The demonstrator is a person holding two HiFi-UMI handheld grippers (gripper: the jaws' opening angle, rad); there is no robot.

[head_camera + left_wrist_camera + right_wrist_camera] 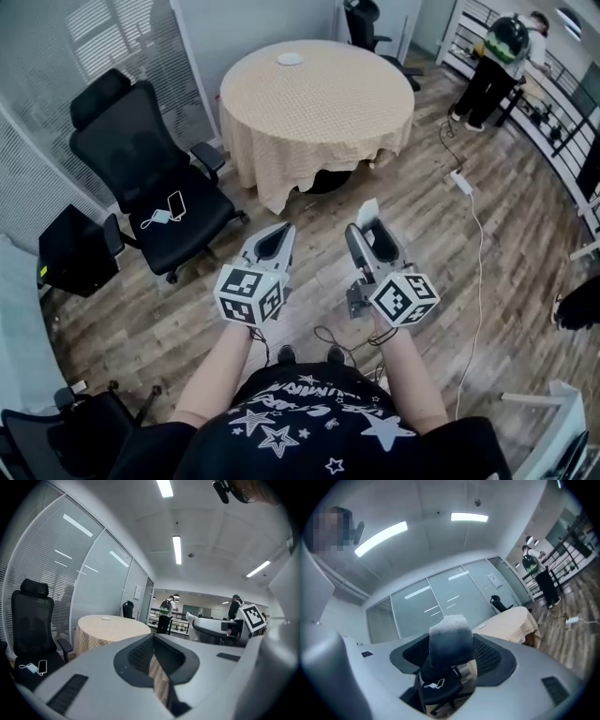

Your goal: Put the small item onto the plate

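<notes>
A small white-grey item (449, 638) sits between the jaws of my right gripper (368, 228), which is shut on it; in the head view the small item (367, 211) sticks out past the tips. My left gripper (278, 232) is held level beside it, shut and holding nothing. The white plate (290, 59) lies near the far edge of a round table (319, 108) covered with a beige cloth, well ahead of both grippers. In the left gripper view the plate (107, 618) shows as a thin disc on the table (112, 629).
A black office chair (150, 183) with a phone and charger (167, 211) on its seat stands to the left, by a glass wall. Another dark chair (364, 21) is behind the table. A person (497, 61) stands at the back right. A white cable and power strip (463, 182) lie on the wooden floor.
</notes>
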